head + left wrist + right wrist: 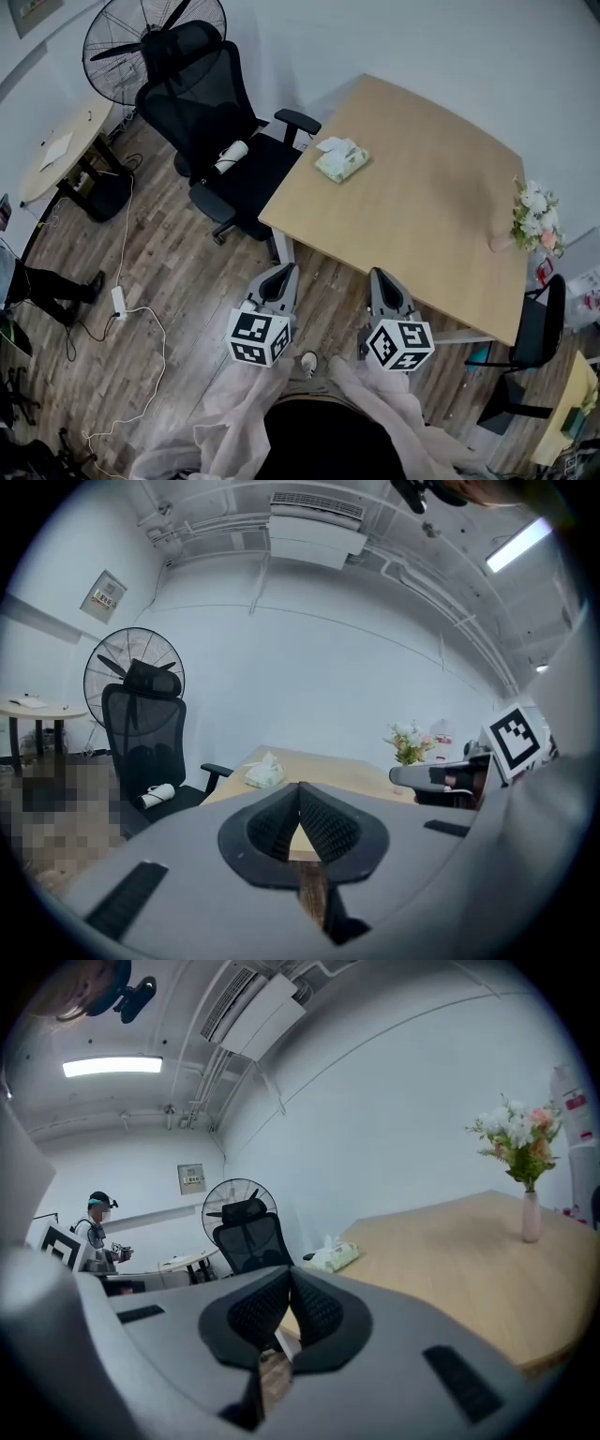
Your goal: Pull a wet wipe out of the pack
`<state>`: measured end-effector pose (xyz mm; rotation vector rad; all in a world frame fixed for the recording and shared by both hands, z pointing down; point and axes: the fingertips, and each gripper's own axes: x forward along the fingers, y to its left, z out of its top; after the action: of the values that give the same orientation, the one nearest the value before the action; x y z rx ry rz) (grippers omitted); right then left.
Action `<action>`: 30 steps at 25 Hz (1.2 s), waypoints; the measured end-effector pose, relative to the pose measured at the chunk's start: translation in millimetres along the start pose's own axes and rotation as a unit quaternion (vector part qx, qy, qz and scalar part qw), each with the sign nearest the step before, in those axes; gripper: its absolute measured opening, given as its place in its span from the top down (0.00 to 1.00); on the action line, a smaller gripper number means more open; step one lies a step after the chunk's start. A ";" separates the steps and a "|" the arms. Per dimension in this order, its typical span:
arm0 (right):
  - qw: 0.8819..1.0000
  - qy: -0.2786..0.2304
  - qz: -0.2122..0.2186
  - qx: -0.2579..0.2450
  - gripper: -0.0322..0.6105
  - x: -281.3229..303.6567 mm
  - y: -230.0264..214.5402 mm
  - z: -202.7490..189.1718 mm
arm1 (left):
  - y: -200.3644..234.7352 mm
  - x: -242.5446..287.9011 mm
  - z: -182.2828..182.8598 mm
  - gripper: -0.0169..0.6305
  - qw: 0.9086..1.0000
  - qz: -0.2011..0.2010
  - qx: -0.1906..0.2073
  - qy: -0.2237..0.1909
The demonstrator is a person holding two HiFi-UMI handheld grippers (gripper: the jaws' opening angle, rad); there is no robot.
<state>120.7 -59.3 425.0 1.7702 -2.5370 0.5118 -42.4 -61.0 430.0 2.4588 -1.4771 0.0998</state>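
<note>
The wet wipe pack (341, 159) is pale green with a white wipe sticking up from its top. It lies on the far left part of the wooden table (422, 197). It also shows small in the left gripper view (264, 772) and the right gripper view (333, 1257). Both grippers hang in front of the table's near edge, well short of the pack. My left gripper (277, 277) is shut with its tips meeting (300, 789) and nothing between them. My right gripper (382, 279) is likewise shut and empty (289, 1274).
A black mesh office chair (211, 122) stands at the table's left side, with a floor fan (131, 47) behind it. A flower vase (532, 220) sits at the table's right edge. A power strip (118, 300) with cables lies on the wood floor. Another person (98, 1232) stands far left.
</note>
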 end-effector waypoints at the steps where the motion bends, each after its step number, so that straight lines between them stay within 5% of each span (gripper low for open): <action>1: 1.000 0.003 0.003 0.001 0.93 1.0 -0.1 -2.1 | -0.3 0.6 -1.6 0.96 1.000 0.002 -0.001 0.003; 13: 0.999 0.026 0.010 0.021 0.93 4.6 -6.3 -20.0 | 0.0 4.3 -16.6 0.96 0.999 0.014 -0.003 0.030; 30: 0.999 0.031 0.011 0.016 0.93 76.0 -42.4 8.3 | 19.1 88.2 7.1 0.96 0.999 0.001 -0.002 0.034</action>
<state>133.4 -144.0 442.5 1.7098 -2.5244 0.6023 -17.6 -146.8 444.3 2.4258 -1.4511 0.1804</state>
